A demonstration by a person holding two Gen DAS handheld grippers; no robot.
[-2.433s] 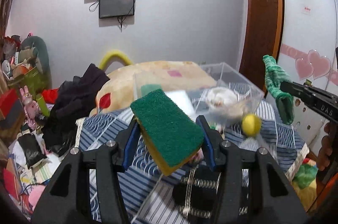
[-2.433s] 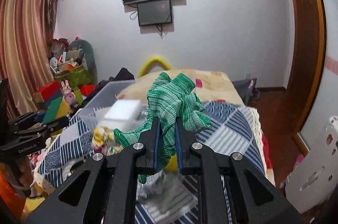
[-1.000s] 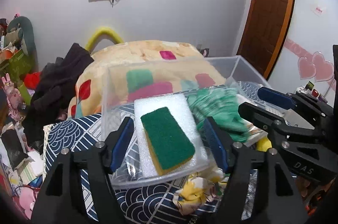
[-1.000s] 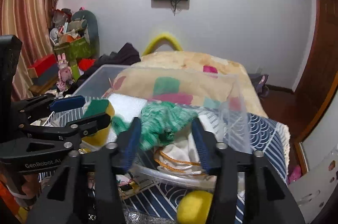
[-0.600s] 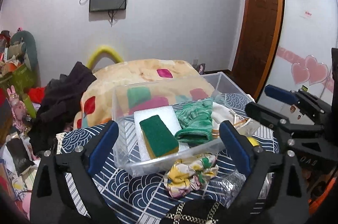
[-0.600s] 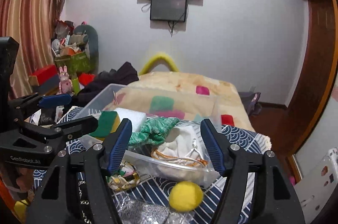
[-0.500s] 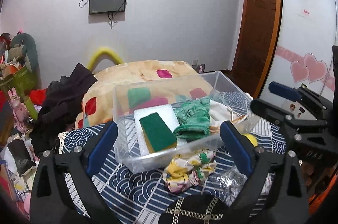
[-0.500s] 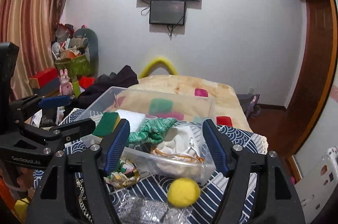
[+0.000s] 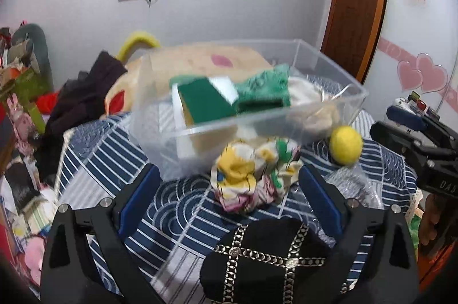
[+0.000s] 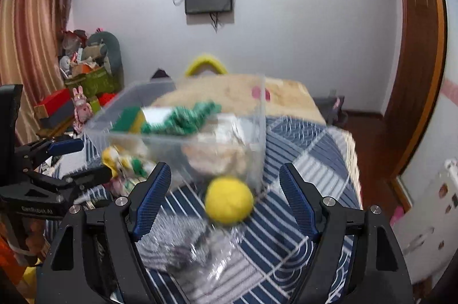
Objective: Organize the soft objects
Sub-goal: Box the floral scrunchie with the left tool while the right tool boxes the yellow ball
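A clear plastic bin [image 9: 329, 66] [image 10: 257, 115] on the blue patterned bed holds a green-and-yellow sponge [image 9: 206, 100] [image 10: 128, 116], a white foam block [image 9: 224, 83], a green knit cloth [image 9: 263, 86] [image 10: 186, 117] and a cream cloth [image 9: 306, 89]. In front of the bin lie a crumpled yellow-and-white floral cloth [image 9: 249, 172] [image 10: 120, 158] and a yellow ball [image 9: 345, 145] [image 10: 229, 199]. My left gripper [image 9: 226, 195] is open and empty, its jaws either side of the floral cloth. My right gripper [image 10: 224, 189] is open and empty, its jaws either side of the ball.
A black cloth with silver chain trim [image 9: 266, 261] lies at the bed's near edge. Crinkled clear plastic [image 9: 352, 183] [image 10: 186, 243] lies by the ball. A cream quilt [image 9: 200, 57] is behind the bin. Clutter and boxes [image 10: 83, 80] stand at the left.
Both grippers let go of the sponge and the green cloth into the bin, pulled back, then dropped lower and closer to the floral cloth and the ball. Both views are now motion-blurred.
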